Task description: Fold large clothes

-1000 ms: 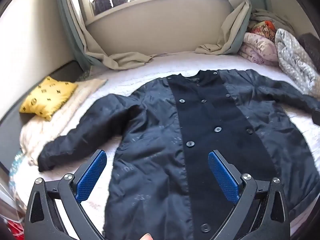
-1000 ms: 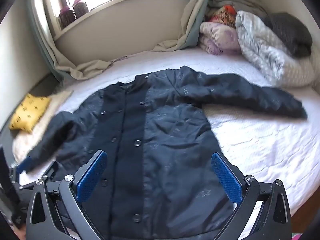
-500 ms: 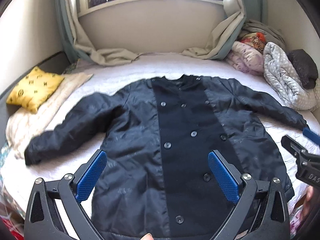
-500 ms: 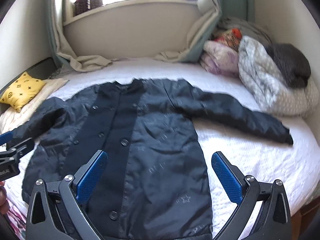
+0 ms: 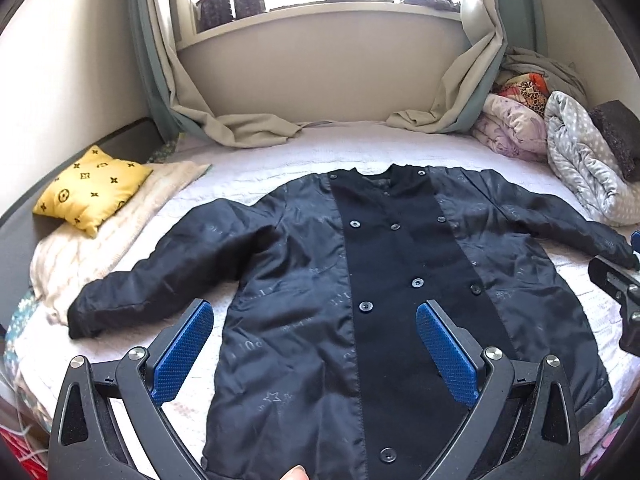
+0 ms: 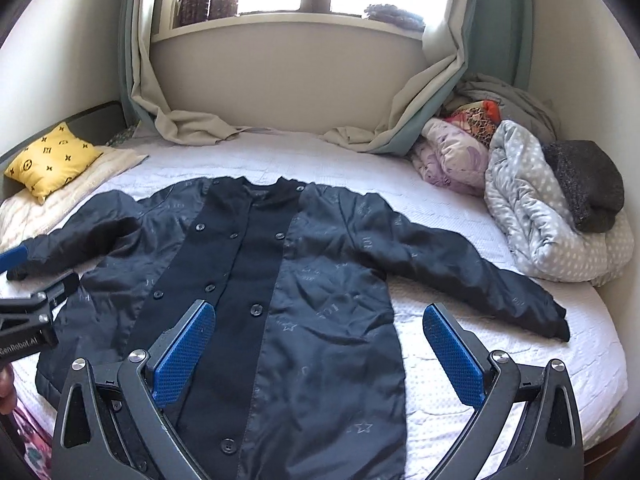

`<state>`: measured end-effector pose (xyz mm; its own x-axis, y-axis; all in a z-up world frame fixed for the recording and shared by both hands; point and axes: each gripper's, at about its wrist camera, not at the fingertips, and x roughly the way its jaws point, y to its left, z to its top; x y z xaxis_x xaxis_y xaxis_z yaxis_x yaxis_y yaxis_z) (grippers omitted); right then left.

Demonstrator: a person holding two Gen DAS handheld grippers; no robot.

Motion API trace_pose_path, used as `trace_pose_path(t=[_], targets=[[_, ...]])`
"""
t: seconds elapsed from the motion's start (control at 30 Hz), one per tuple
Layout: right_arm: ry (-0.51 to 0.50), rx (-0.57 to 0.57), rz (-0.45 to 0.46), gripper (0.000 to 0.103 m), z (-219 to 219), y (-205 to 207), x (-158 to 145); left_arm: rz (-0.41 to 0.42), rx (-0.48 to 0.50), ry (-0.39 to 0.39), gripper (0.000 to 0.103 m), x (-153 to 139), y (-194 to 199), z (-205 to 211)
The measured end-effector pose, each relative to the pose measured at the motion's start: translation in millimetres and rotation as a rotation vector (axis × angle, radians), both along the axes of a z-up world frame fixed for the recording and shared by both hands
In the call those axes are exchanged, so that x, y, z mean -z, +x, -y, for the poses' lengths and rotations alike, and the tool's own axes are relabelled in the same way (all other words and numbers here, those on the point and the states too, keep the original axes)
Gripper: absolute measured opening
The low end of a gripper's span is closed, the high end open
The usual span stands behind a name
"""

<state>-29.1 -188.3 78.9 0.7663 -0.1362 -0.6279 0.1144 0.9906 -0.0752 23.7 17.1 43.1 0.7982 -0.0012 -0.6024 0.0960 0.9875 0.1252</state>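
Observation:
A dark navy coat (image 5: 360, 280) (image 6: 280, 280) with a black buttoned front panel lies flat, front up, on the white bed (image 5: 248, 168) (image 6: 460, 380), both sleeves spread outward. My left gripper (image 5: 314, 330) hovers open above the coat's lower half with nothing between its blue pads. My right gripper (image 6: 320, 332) is also open and empty, above the hem and the right sleeve side. Each gripper shows at the edge of the other's view: the right gripper's body (image 5: 618, 292) by the right cuff, the left gripper's body (image 6: 28, 312) by the left cuff.
A yellow patterned pillow (image 5: 92, 188) lies on a cream blanket (image 5: 100, 240) at the left. Bundled quilts and clothes (image 6: 540, 200) are piled at the right. Curtains (image 5: 240, 128) drape onto the bed below the windowsill (image 5: 320, 12). Bed edges run close to the coat's hem.
Both grippers have pulled back and up from the coat, so the whole garment now shows. The views swung to face the window squarely. The jaws stayed open.

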Motion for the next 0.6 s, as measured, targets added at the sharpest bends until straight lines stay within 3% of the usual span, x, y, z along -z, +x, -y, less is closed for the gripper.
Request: trace_pose_path(t=[0.17, 0.6], targets=[[-0.002, -0.005, -0.015, 0.103, -7, 9, 7, -0.007, -0.006, 0.033, 0.103, 6, 2, 4], [0.166, 0.042, -0.107, 0.103, 14, 33, 34, -0.086, -0.014, 0.031, 0.103, 28, 8, 5]])
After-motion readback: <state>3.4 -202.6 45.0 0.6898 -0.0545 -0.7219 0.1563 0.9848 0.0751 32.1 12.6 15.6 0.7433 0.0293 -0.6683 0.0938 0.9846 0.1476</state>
